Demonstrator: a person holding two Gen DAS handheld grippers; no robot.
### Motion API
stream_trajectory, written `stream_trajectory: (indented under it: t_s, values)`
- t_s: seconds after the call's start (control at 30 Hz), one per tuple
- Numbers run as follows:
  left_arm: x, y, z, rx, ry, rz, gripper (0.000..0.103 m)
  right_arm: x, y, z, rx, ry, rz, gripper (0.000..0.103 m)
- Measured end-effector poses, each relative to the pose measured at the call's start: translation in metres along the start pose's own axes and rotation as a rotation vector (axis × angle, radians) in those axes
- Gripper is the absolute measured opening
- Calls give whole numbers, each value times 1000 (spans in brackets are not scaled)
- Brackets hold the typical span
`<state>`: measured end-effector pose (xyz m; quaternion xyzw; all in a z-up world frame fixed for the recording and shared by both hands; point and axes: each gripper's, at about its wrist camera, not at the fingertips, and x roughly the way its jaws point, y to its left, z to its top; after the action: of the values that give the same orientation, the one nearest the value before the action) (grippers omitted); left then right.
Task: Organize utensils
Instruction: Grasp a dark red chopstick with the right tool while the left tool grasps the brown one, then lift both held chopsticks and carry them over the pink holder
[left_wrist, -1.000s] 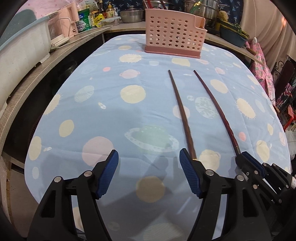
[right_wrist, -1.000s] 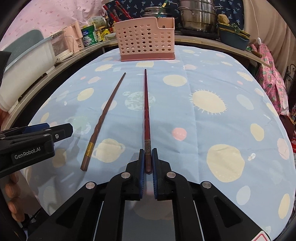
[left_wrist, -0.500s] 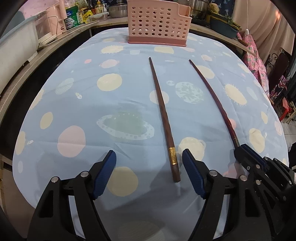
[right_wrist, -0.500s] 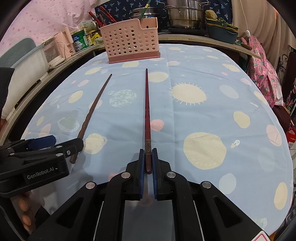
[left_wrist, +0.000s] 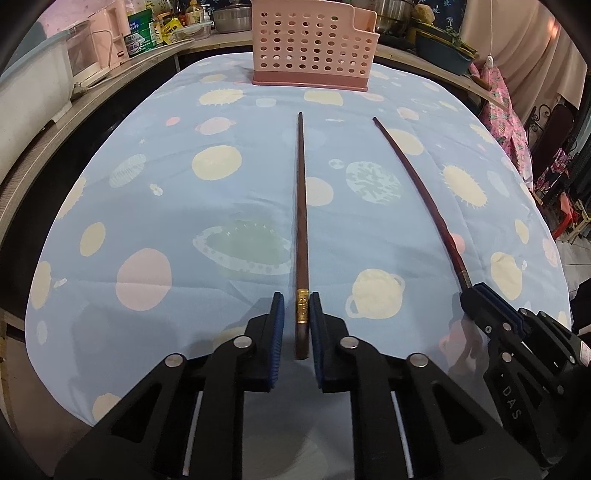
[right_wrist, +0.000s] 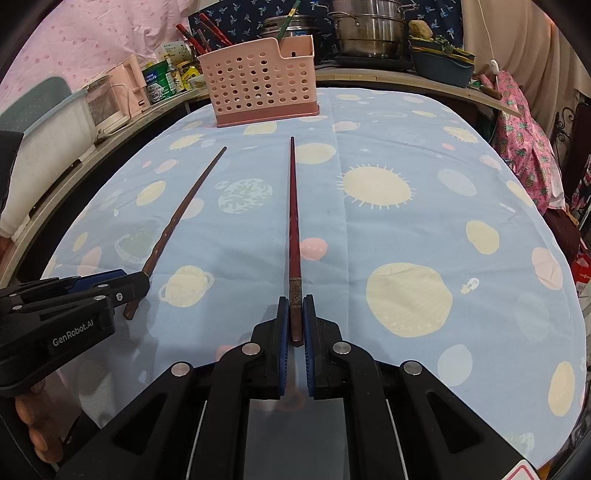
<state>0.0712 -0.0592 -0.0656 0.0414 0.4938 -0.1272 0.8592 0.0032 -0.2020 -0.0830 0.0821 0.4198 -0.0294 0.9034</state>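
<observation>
Fingers of left gripper (left_wrist: 296, 314) clamp the gold-banded chopstick (left_wrist: 301, 221); right gripper (right_wrist: 296, 314) clamps the red chopstick (right_wrist: 294, 221); both lie mid-surface (right_wrist: 406, 155), tips toward pink basket (right_wrist: 258, 85) at far edge; "GenRobot.AI" legible in right view only.

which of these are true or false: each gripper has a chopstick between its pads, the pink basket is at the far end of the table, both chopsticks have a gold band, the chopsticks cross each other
1. Each gripper has a chopstick between its pads: true. The left gripper has the brown chopstick, the right gripper the red chopstick.
2. The pink basket is at the table's far end: true.
3. Both chopsticks have a gold band: false. Only the brown one does; the red one's band is dull grey.
4. The chopsticks cross: false. They lie apart.
</observation>
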Motion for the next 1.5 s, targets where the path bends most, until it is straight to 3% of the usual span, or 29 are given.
stream_trajectory:
  t_s: [0.07, 0.47, 0.83, 1.23, 1.5]
  values:
    - [0, 0, 0, -1, 2, -5, 7, 0, 0, 0, 0, 0, 0, 7]
    - [-5, 2, -2, -16, 15, -25, 7, -4, 0, -2, 7, -2, 12, 7]
    - [-49, 17, 16, -49, -68, -52, 7, -36, 0, 15, 30, -81, 53, 7]
    - [-114, 43, 77, -114, -255, -69, 7, -99, -11, 91, 50, -305, 86, 7]
    - [-126, 52, 132, -133, -306, -74, 7, -105, -16, 146, 67, -387, 126, 7]
